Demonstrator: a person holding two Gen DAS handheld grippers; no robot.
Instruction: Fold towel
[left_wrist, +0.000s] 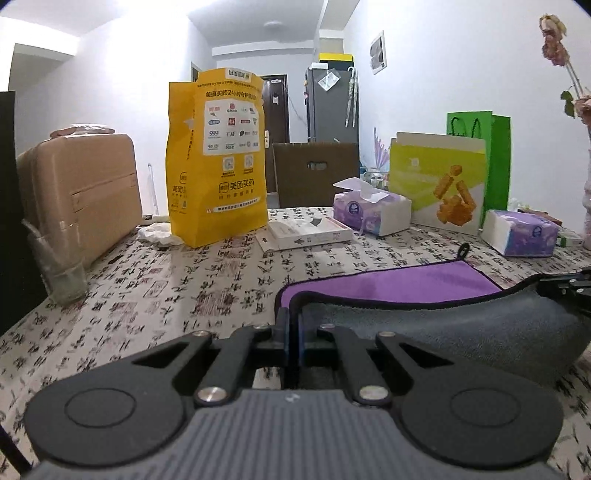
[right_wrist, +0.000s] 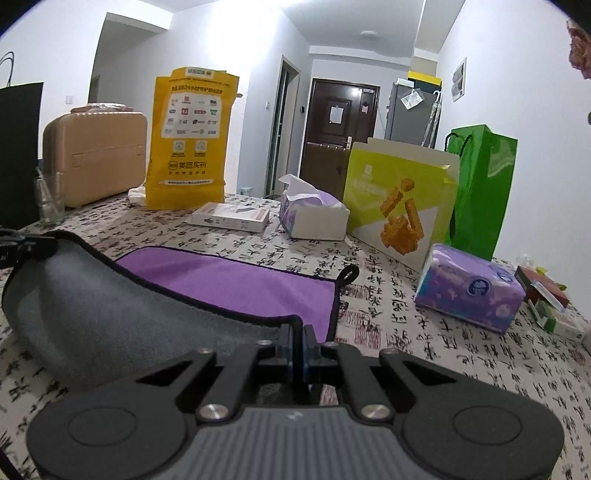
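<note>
Towel (left_wrist: 399, 284): purple face, grey back, black trim. Near edge lifted (grey side sagging between both tongs), pinched at each near corner; far half flat ahead of the tongs, hang loop at far right corner.

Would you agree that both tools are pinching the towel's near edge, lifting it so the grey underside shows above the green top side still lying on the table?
Not quite: the top side lying on the table is purple, not green, as the right wrist view shows. The rest holds: the left tool and the right tool each pinch the near edge of the towel, lifting it so the grey underside shows.
</note>
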